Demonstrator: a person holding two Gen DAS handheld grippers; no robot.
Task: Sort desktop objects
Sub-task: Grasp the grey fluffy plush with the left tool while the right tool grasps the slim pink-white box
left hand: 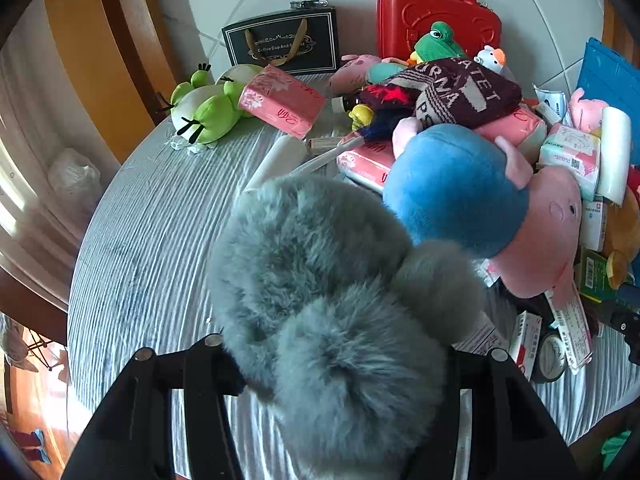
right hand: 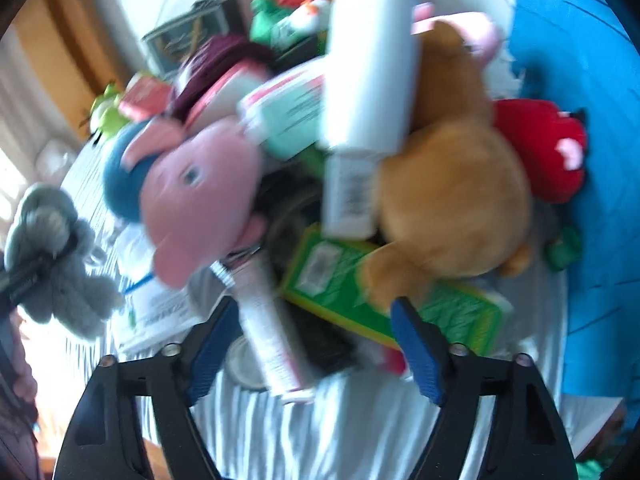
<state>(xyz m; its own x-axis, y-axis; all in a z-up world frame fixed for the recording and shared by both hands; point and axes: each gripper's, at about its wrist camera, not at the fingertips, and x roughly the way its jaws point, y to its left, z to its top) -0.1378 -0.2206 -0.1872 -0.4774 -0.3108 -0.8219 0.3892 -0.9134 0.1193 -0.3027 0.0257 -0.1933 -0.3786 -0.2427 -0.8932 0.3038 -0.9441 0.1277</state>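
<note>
Grey fluffy plush (left hand: 340, 320) is sitting clamped in my left claw (left hand: 340, 364) above the counter (left hand: 152, 240), while my right claw (right hand: 312, 344) is hovering open around the pink tube (right hand: 272, 332), lengthwise between its fingers

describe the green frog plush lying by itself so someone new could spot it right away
Start at the black gift bag standing against the wall at the back of the table. Just in front and to its left lies the green frog plush, beside a pink tissue pack. Unlike the other frog by the red case, it lies apart from the pile.
</note>
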